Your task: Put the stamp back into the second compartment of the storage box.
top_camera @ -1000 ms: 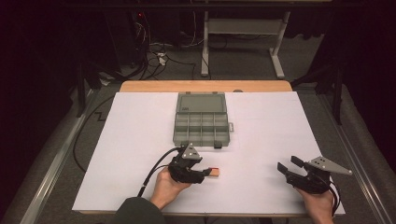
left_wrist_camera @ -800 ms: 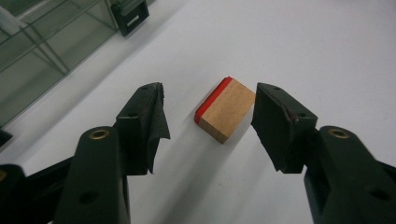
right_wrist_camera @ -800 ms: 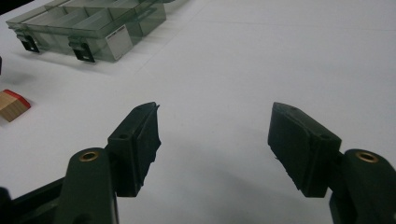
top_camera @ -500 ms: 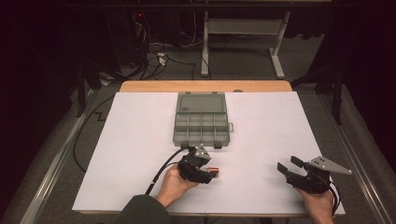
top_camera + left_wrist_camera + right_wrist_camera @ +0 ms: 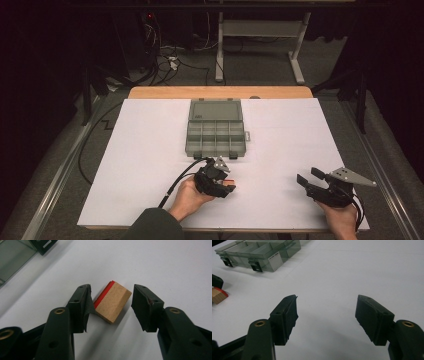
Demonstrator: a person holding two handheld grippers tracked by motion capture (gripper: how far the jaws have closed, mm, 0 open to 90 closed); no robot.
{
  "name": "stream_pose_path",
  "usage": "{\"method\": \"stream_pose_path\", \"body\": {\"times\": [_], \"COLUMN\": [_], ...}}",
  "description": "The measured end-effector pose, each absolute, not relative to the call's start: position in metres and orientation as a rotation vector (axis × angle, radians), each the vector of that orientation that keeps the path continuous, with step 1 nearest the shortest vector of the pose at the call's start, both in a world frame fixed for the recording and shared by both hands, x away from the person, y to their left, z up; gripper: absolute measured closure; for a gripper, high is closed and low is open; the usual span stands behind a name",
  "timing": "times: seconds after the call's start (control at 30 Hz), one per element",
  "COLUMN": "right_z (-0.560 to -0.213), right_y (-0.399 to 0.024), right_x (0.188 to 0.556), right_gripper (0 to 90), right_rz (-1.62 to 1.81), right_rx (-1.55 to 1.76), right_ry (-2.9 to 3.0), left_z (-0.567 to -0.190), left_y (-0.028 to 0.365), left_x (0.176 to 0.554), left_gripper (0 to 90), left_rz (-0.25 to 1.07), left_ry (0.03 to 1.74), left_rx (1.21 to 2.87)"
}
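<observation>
Step in hand, as judged: a grasp on the small wooden block [image 5: 113, 302] w/ the left claw [image 5: 111, 301]. Its jaws have just been closing and the block sits between them, but the pads are not yet pressed on it: the left pad is touching or nearly touching the red edge, a gap is seen on the other side. The block lies skewed to the jaws, so a slight wrist turn would be advised before the squeeze, so that flat faces are met squarely, not a corner. The pads should be kept low, near the sheet, and the squeeze kept slow so the block is not pushed sideways.

Largest to smallest:
- Worktop [image 5: 150, 150]: covered w/ a smooth white matte sheet; a wooden edge is seen at the far side.
- Compartment box [image 5: 216, 130]: translucent grey plastic, rectangular, lid open, dark latches at the near edge; set at centre, just beyond the left claw.
- Right claw [image 5: 327, 320]: black, matte; jaws wide apart, nothing held; rested near the worktop's near right corner, well apart from the block.
- Block: lying flat on the sheet, near the front, left of centre; tan fibreboard-like face, fine grain, crisp edges, one face painted red.
</observation>
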State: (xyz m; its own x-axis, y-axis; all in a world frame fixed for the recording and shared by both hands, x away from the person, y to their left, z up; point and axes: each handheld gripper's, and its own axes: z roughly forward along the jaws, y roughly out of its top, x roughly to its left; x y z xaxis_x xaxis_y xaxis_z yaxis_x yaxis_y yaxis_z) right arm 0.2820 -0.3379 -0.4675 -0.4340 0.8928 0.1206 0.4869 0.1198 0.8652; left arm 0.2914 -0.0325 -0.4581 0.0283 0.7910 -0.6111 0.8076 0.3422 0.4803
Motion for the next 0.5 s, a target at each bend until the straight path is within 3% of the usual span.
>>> {"method": "stream_pose_path", "body": {"times": [0.5], "right_z": [-0.4676], "right_y": [-0.3375], "right_x": [0.2819], "right_gripper": [33.9], "right_rz": [1.254], "right_rx": [1.329], "right_ry": [1.978], "left_z": [-0.4587], "left_y": [-0.0330], "left_x": [0.2917], "left_gripper": [58.4], "left_rz": [-0.027], "left_ry": [1.768], "left_rx": [1.443]}}
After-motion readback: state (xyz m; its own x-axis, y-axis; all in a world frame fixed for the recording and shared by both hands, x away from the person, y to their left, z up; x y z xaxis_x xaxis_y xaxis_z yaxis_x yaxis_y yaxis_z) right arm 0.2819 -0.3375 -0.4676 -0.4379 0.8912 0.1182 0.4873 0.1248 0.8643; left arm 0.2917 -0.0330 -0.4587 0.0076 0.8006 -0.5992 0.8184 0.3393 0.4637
